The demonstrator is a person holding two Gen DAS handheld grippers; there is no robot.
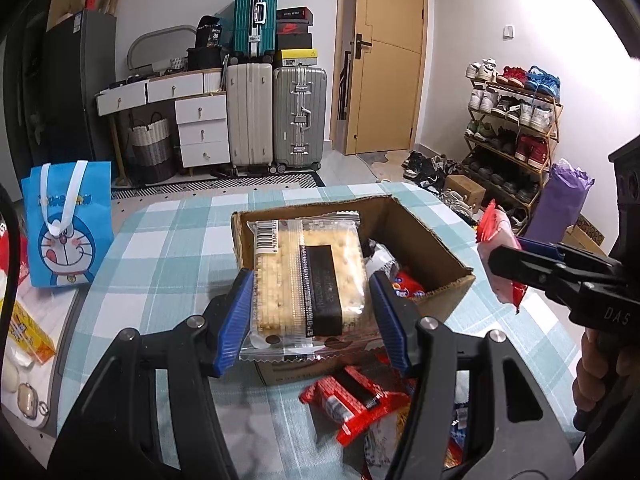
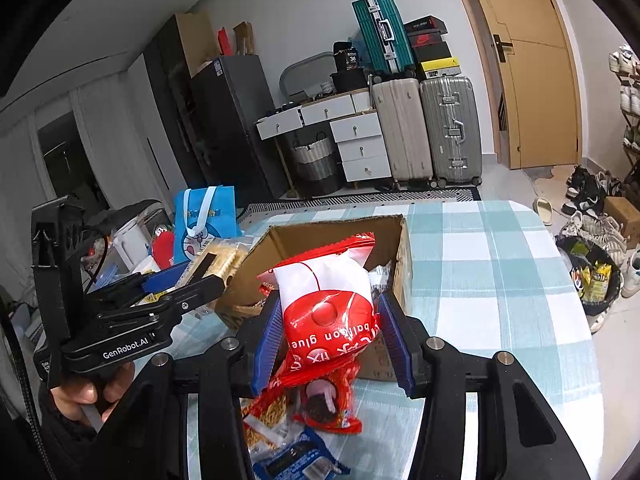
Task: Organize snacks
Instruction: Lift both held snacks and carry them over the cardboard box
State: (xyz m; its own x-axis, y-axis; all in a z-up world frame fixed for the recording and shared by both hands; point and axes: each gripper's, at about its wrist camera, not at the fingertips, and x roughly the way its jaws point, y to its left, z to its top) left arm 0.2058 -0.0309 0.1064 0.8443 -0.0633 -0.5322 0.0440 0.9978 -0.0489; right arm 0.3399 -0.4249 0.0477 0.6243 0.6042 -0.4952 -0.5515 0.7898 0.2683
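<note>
Left gripper (image 1: 312, 316): blue-padded jaws closed on a clear-wrapped cracker pack (image 1: 308, 280), pads pressing both long sides; the pack has a black band across it and a barcode at the far end. It is held above the near wall of an open cardboard box (image 1: 424, 240) on the desk (image 1: 168, 240), which carries a teal and white checked cloth. Inside the box, a few wrapped snacks show beside the pack, red and silver; details unclear. Loose on the desk in front of the box: a red snack packet (image 1: 352, 404), blurred, and other wrappers partly hidden by the gripper frame. Right gripper (image 2: 332, 332): jaws narrow, clamped on a red and white snack bag (image 2: 328, 300) printed with red lettering, held over the near edge of the box (image 2: 320, 236). Below it on the desk lie a red packet with a dark round biscuit picture (image 2: 324, 404) and a blue wrapper (image 2: 300, 460). A hand (image 2: 92, 392) grips the left gripper's handle at the left of the right wrist view. A blue cartoon bag (image 1: 66, 224) stands upright at the desk's far left edge, well apart from the box.
</note>
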